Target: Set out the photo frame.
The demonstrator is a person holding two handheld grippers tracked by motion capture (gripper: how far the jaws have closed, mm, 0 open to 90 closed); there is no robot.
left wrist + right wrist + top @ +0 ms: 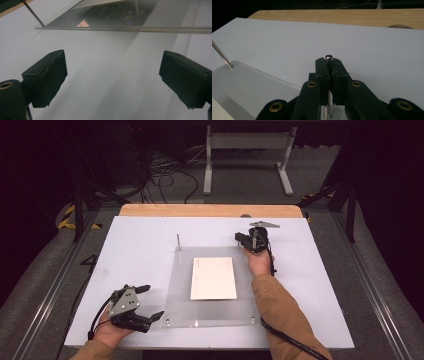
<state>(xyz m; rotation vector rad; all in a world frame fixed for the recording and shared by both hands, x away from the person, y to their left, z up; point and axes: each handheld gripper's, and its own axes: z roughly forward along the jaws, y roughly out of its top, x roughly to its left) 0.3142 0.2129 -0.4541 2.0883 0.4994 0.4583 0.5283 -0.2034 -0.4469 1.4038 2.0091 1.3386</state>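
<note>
A clear acrylic plate (180,290) lies on the white table top (135,250), with a cream card (214,278) resting on its middle. A thin metal post (178,241) stands upright at the plate's far left corner. My right gripper (240,239) is at the far right corner, shut on a second metal post (328,57) whose top shows just above the jaws (331,62). My left gripper (155,301) is held low beside the plate's near left corner, open, with nothing between its jaws (113,65). The plate's edge (125,28) lies ahead of it.
Small screws sit at the plate's near corners (167,322) (253,319). A wooden strip (210,210) runs along the table's far edge. Beyond it on the floor stand a white metal frame (247,150) and loose cables (165,175).
</note>
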